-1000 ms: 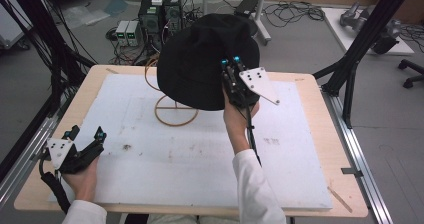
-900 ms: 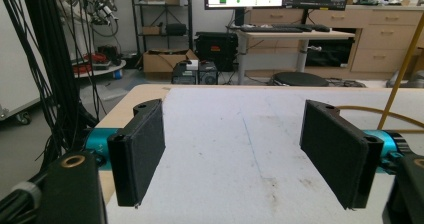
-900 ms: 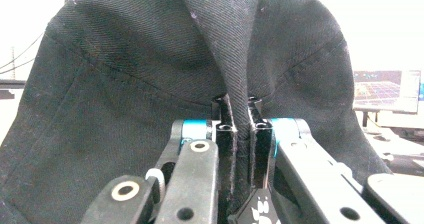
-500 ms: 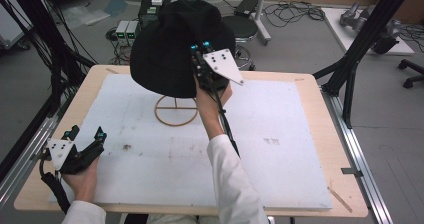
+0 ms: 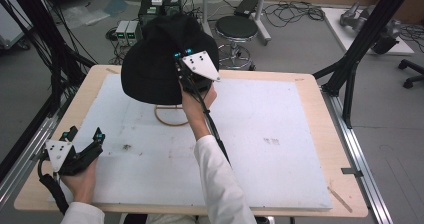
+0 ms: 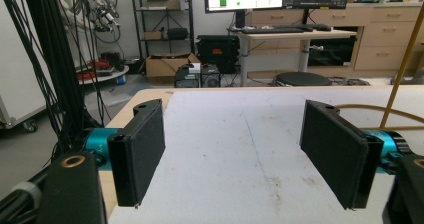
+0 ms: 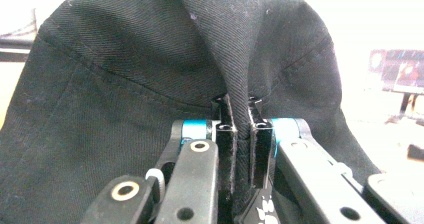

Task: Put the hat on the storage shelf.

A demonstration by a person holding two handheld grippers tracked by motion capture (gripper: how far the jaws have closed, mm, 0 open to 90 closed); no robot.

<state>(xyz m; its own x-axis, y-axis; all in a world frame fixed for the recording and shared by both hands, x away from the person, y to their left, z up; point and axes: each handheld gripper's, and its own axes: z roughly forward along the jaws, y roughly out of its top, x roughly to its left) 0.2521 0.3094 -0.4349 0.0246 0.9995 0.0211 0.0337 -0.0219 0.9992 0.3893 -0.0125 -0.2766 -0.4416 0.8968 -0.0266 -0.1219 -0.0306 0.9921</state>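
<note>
Hat (image 5: 150, 71), soft limp black cloth, hangs at tabletop (image 5: 280, 129) 12 o'clock, fold pinched by right hand-held gripper (image 5: 182, 64); left hand-held gripper (image 5: 85, 144) spread, idle at 8 o'clock.

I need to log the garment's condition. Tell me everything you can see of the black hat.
The hat is black woven cloth, twill by its look, with stitched seams. It hangs limp and rounded above the table's far left part, over a wire ring. The right tongs are shut on a pinched fold of its fabric, holding it up. Whether the hat rests on anything underneath cannot be told.
</note>
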